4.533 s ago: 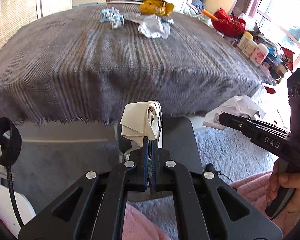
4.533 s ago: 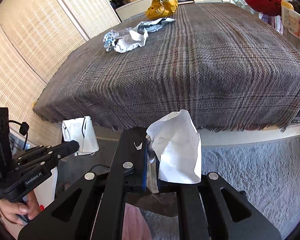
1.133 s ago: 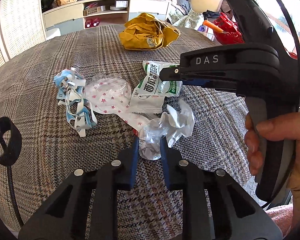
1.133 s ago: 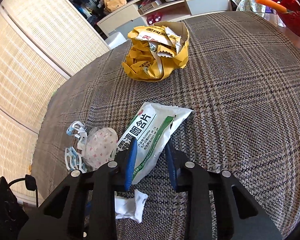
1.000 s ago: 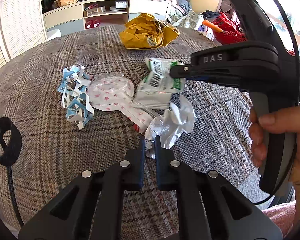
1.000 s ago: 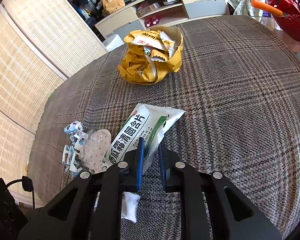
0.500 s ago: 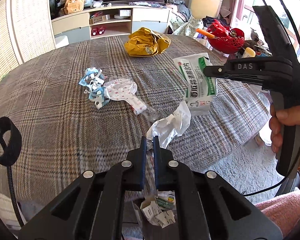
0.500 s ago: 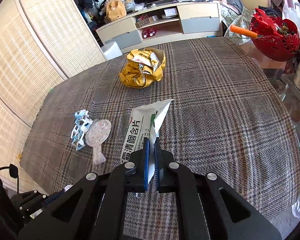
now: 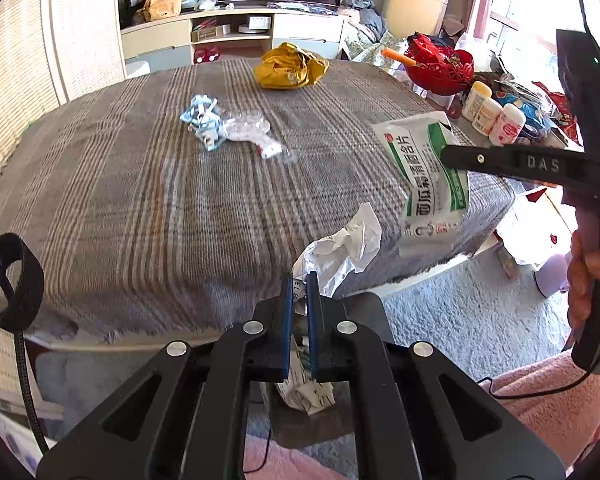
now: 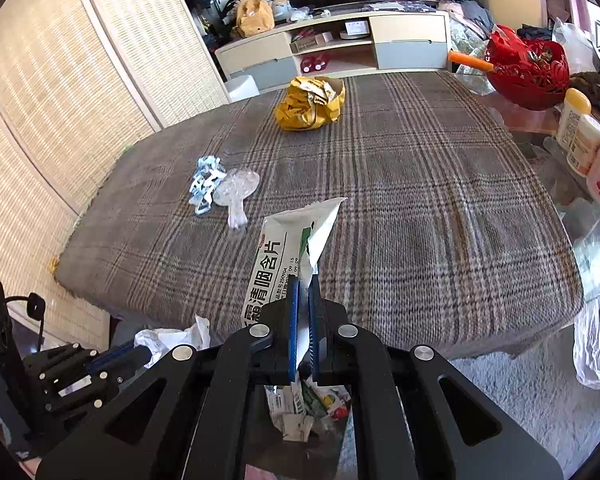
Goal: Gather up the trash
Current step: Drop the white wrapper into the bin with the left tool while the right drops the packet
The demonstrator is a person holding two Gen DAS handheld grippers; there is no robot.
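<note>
On the plaid table [image 10: 440, 208] lie three pieces of trash: one yellow bag [image 10: 310, 104], one blue-white plastic tangle [image 10: 205, 183], one clear blister [image 10: 237, 192]. Two grippers each hold one piece. At right edge, three bottles [image 10: 588, 144] and one red basket [image 10: 528, 68].

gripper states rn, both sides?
Left gripper: shut on crumpled white wrapper.
Right gripper: shut on green-and-white lozenge packet.

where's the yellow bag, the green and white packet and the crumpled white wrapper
yellow bag [image 10: 310, 104], right wrist view, middle of its crumpled body
green and white packet [image 9: 428, 176], left wrist view, printed front face
crumpled white wrapper [image 9: 340, 252], left wrist view, creased middle above the fingers
</note>
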